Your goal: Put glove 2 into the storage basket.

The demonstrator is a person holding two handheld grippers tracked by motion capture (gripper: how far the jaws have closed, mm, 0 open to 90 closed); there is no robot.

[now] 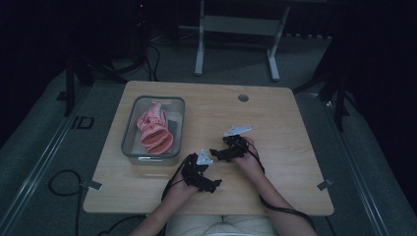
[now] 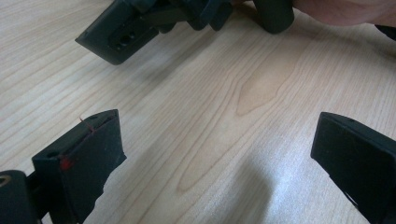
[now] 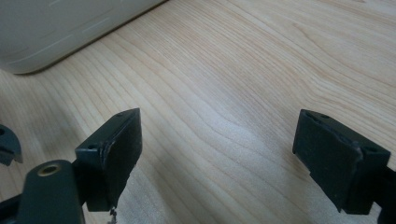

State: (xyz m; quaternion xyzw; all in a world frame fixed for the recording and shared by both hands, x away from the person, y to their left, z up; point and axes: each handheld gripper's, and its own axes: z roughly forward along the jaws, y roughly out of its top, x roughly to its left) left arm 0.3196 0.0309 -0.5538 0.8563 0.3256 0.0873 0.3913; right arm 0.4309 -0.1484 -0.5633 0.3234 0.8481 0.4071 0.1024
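A clear plastic bin (image 1: 132, 129) stands on the left part of the wooden table (image 1: 275, 118), and a pink folded item (image 1: 154, 132) lies inside it. My left gripper (image 1: 212, 184) rests low over the table's front middle, open, with bare wood between its jaws (image 2: 219, 154). My right gripper (image 1: 216, 153) sits just behind it and to the right, also open over bare wood (image 3: 217, 144). In the left gripper view, the right gripper (image 2: 140, 28) lies across the top. The bin's pale wall (image 3: 60, 28) fills the upper left of the right gripper view.
The table has a round cable hole (image 1: 243, 97) near its far edge. A white metal frame (image 1: 236, 44) stands on the floor beyond the table. Cables (image 1: 64, 189) trail on the floor at the left. Bare wood spreads to the right of my hands.
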